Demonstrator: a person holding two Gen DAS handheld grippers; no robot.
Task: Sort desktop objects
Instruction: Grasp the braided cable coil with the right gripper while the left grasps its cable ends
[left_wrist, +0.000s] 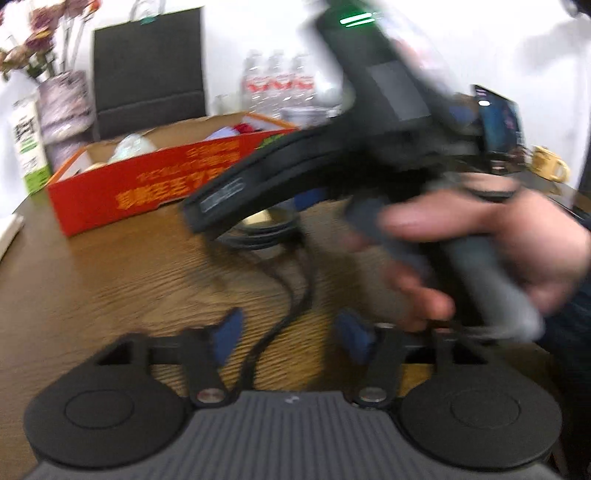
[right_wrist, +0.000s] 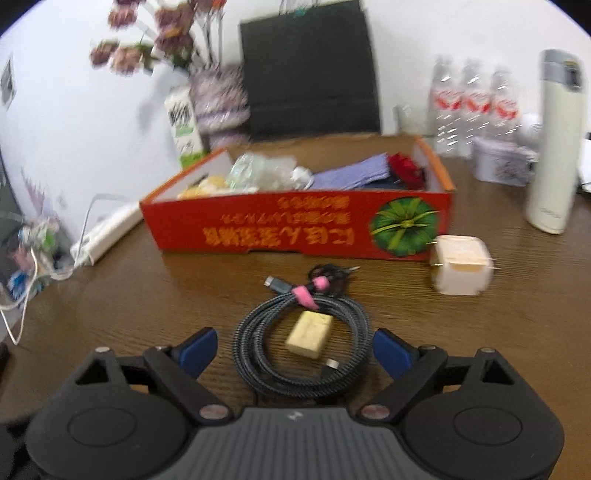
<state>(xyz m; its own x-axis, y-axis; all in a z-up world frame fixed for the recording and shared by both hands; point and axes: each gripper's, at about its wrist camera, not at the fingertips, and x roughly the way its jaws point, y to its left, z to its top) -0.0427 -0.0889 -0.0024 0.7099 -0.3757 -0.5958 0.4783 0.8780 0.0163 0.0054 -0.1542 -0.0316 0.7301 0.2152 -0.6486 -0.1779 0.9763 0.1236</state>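
Observation:
A coiled grey braided cable with a pink tie lies on the wooden table, and a small yellow block rests inside the coil. My right gripper is open, one blue pad on each side of the coil without touching it. A white cube charger sits to the right, in front of the red cardboard box. In the left wrist view my left gripper is open; a thin black cord runs loose between its fingers. The right gripper and the hand holding it fill the space ahead.
The red box holds plastic wrap, purple cloth and a red item. Behind it stand a black bag, a flower vase, a carton, water bottles, a tin and a white flask. A power strip lies left.

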